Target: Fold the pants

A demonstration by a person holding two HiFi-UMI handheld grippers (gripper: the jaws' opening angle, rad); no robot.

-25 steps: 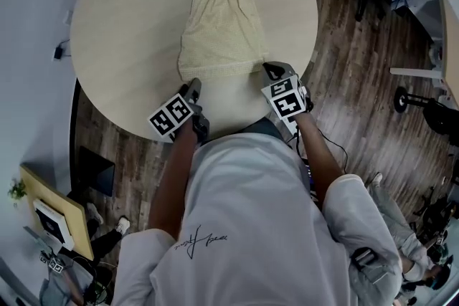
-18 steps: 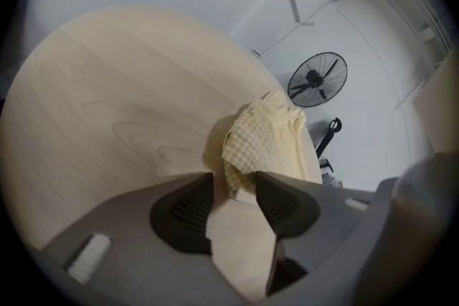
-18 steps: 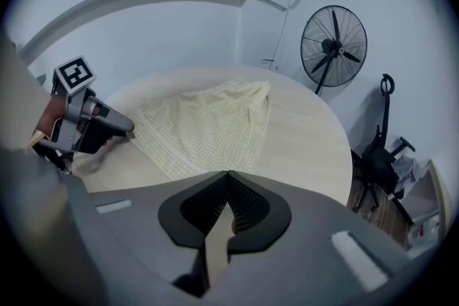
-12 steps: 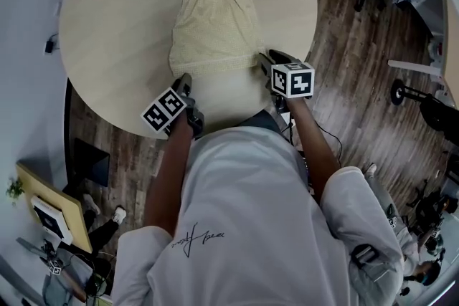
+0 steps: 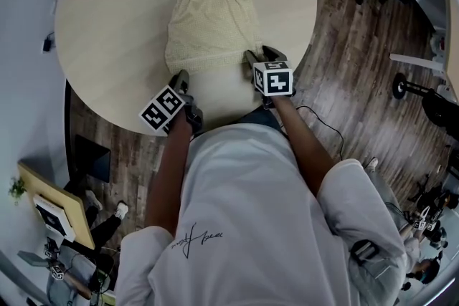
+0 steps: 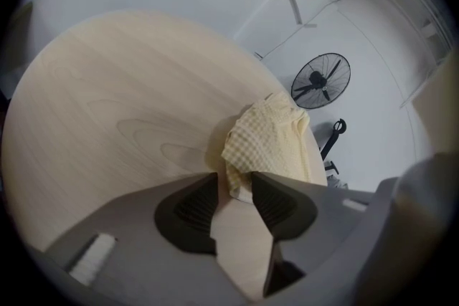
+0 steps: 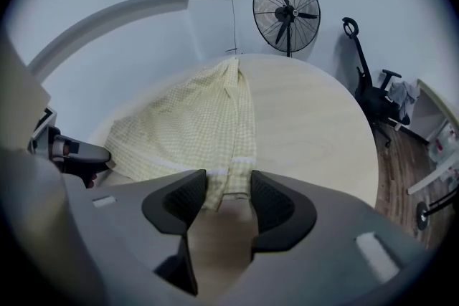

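Hovering at the near edge of the round counter (image 5: 115, 18), I have my left gripper (image 5: 179, 77) and my right gripper (image 5: 256, 55) at the two near corners of the pale yellow checked pants (image 5: 211, 11). The pants lie flat on the counter with their long axis running straight away from me. The wide end points toward me and the narrow end toward the far rim. My left jaws have just been closing a little but stand apart, and the near left corner of the cloth sits between their tips, not pinched. My right jaws have just been opening and now stand wide. The near right corner reaches in between their tips, and the pads are clear of it.
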